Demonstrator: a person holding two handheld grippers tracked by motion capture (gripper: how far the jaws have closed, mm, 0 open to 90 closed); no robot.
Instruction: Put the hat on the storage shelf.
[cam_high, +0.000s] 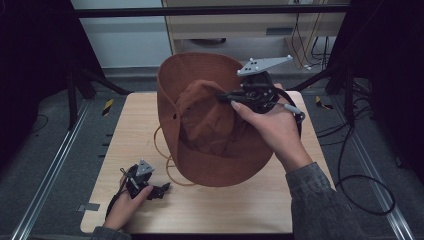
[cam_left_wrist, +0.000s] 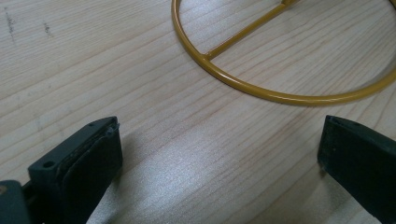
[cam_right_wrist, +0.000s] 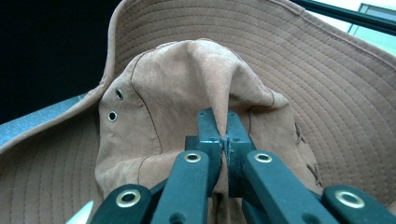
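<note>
Right claw (cam_right_wrist: 223, 125) pinches hat (cam_high: 210, 120) crown fold, so we lift hat tilted above tabletop (cam_high: 240, 205). Left claw (cam_left_wrist: 219, 154) wide, empty, resting low near yellow ring (cam_left_wrist: 243, 86), waiting.

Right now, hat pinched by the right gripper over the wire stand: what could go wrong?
1. The right gripper is shut on a thin fold of the hat crown; the fabric could slip out, or the crown stay creased.
2. The hat hides most of the yellow wire stand, so the brim may snag or nudge it.
3. The left gripper sits open on the table, not bracing the stand.
</note>
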